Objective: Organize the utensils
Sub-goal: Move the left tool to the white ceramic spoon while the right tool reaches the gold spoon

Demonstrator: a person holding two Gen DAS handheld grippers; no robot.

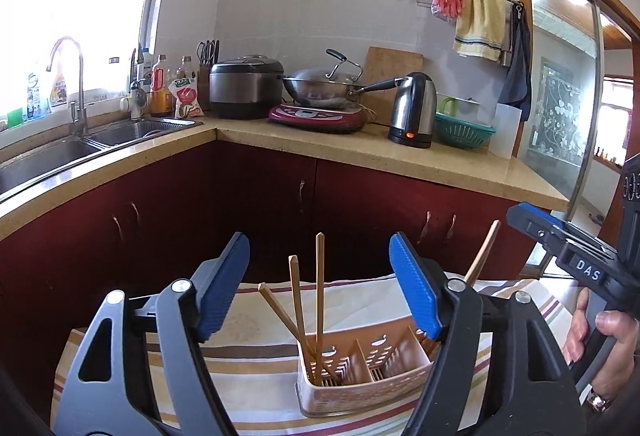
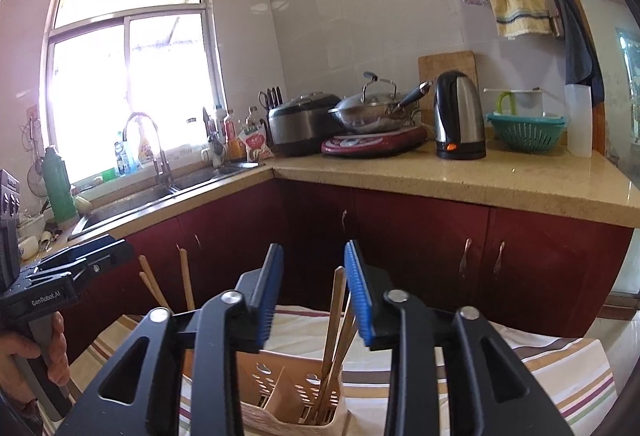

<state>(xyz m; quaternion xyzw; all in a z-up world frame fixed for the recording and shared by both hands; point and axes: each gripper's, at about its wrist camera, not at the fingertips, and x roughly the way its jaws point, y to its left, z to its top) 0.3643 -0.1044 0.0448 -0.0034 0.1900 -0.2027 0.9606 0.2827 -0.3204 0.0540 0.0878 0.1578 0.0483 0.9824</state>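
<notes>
The right gripper (image 2: pixel 314 292) hangs above the utensil caddy (image 2: pixel 288 396), jaws parted. Chopsticks (image 2: pixel 334 348) stand in the caddy's right compartment, tips between the jaws. The caddy rests on a striped cloth (image 2: pixel 520 376).

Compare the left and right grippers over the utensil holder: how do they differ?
The left gripper gapes wide; the right gripper stands narrower. Left's jaws flank the chopsticks without touching; right's chopsticks lean beside one pad, unclamped. Both have blue pads and hover over the holder.
</notes>
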